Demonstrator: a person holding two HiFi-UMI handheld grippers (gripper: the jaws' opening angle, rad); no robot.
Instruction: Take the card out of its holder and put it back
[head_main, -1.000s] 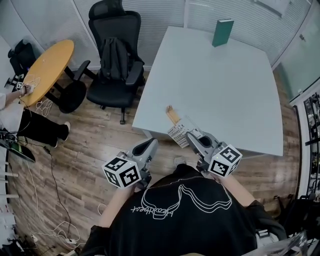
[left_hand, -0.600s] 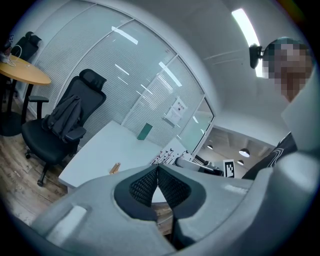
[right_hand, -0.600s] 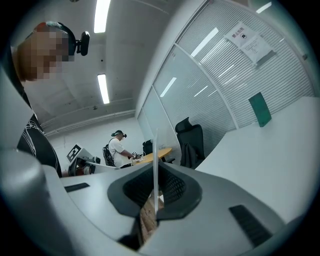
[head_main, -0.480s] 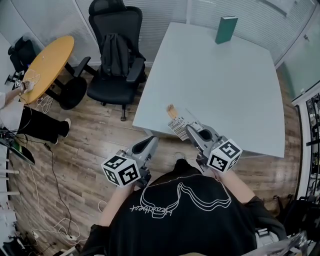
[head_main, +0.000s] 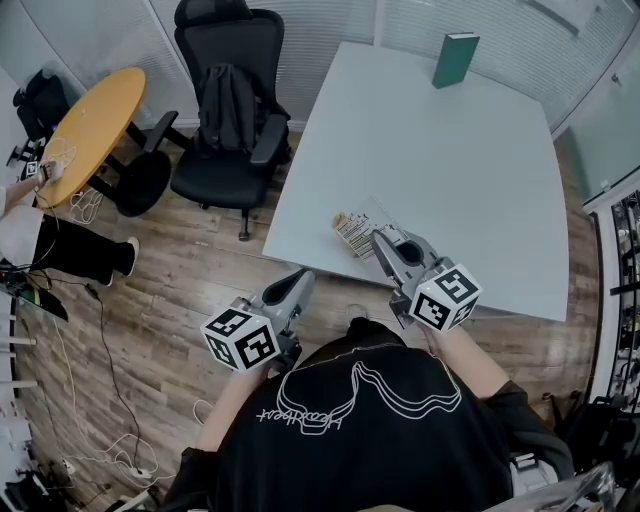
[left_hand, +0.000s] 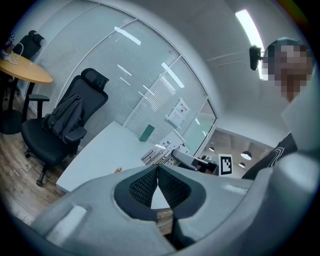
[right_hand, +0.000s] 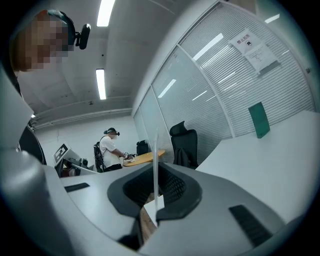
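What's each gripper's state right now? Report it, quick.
Left gripper: closed, empty.
Right gripper: closed on the card.

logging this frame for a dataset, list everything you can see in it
pale grey rectangular table: 1, grey, centre
green upright box: 1, green, table's far edge
printed white card in clear holder: 1, white with black print, over table's near edge
small wooden piece: 1, tan, next to the card
black office chair: 1, black, left of table
dark jacket: 1, on chair back
round yellow table: 1, far left
seated person: 1, left edge
left gripper: 1, grey, shut, empty
right gripper: 1, grey, shut on the card holder
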